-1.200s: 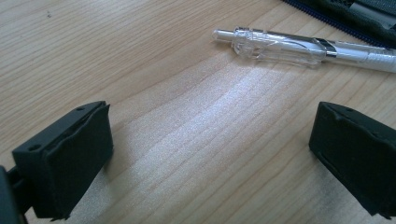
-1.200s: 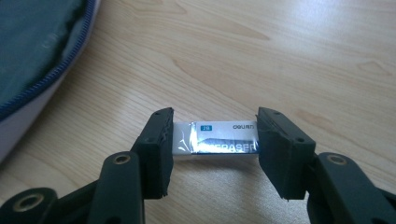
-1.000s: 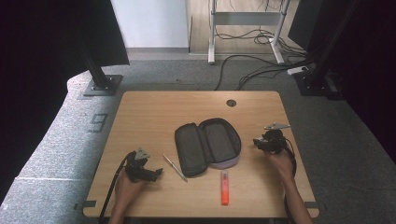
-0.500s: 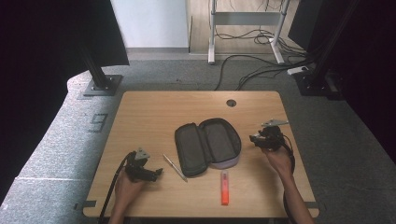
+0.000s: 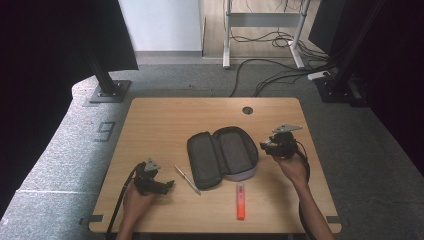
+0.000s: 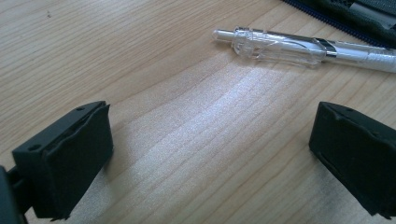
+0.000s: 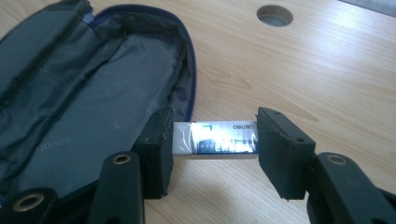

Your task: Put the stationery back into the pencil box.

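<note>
Pens (image 5: 187,179) one, erasers (image 7: 215,137) one

Overhead view; two close tabletop (image 5: 165,120) views

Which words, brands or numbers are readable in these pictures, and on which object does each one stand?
"deli": on the sleeve of the eraser held in the right gripper.
Larger white letters below it on the sleeve: partly hidden and blurred, not readable.
Faint repeated print on the lining of the open pencil case: too faint to read.
"9": marking on the grey floor left of the table.
</note>
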Motion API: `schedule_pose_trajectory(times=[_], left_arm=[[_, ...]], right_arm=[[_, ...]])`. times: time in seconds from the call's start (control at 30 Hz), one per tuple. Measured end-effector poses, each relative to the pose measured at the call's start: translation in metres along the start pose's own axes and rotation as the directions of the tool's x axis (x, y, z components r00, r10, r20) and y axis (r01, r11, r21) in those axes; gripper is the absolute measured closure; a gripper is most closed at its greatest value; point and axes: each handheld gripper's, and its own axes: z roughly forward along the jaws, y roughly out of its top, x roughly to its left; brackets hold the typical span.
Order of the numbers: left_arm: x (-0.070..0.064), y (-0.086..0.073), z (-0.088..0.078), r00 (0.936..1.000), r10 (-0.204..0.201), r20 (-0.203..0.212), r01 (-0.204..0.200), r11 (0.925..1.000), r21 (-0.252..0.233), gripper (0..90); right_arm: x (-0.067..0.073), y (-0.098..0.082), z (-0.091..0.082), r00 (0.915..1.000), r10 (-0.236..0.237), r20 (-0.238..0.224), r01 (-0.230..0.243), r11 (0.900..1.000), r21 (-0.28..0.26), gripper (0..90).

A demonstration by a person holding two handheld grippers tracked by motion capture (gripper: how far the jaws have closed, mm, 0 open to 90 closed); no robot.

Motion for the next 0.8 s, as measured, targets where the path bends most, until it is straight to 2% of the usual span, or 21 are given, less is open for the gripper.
schedule_pose_trajectory(times=[0.8], left_arm=[[0.000, 0.000, 0.000, 1.0000, 0.000, 0.000, 0.000, 1.0000, 0.000, 0.0]], right_arm=[[0.042, 0.027, 0.019, 0.9946, -0.076, -0.070, 0.076, 0.997, -0.009, 47.2]])
